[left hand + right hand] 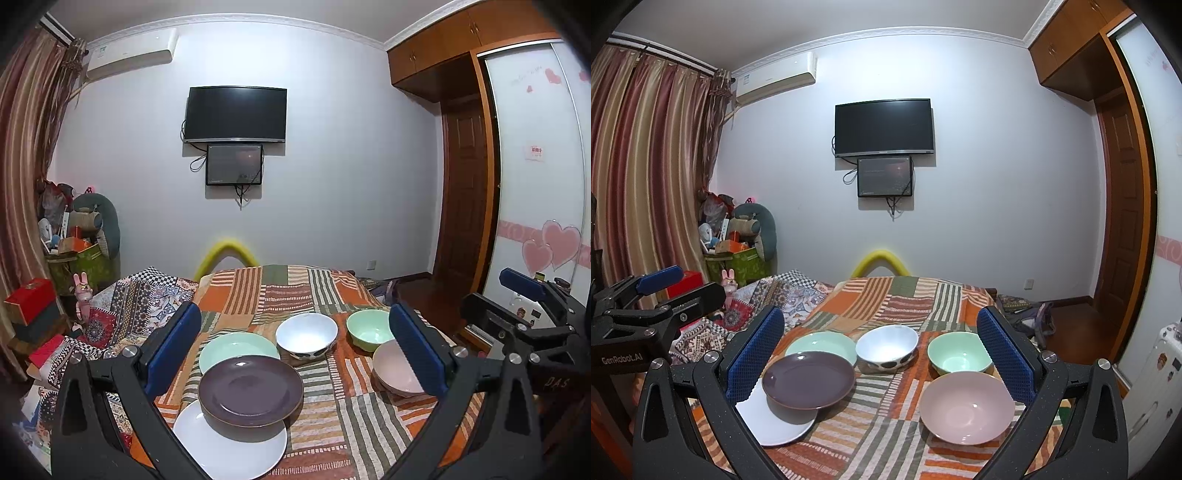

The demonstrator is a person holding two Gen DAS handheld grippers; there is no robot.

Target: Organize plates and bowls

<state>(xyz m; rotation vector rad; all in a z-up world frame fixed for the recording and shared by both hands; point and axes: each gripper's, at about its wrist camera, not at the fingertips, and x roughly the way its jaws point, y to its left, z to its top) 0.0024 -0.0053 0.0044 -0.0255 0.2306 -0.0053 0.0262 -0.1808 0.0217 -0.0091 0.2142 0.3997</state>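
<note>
On the patchwork cloth lie a purple plate (250,395) (809,380), overlapping a white plate (229,448) (775,421) in front and a pale green plate (236,349) (822,343) behind. To the right stand a white bowl with dark spots (306,334) (886,345), a green bowl (369,328) (958,354) and a pink bowl (397,369) (966,406). My left gripper (295,350) is open and empty above the plates. My right gripper (881,360) is open and empty, nearer the bowls.
The patchwork-covered surface (295,288) drops off at its right edge towards a wooden floor and a wardrobe (535,184). A second patterned cloth and clutter (74,240) lie to the left. A TV (234,114) hangs on the far wall.
</note>
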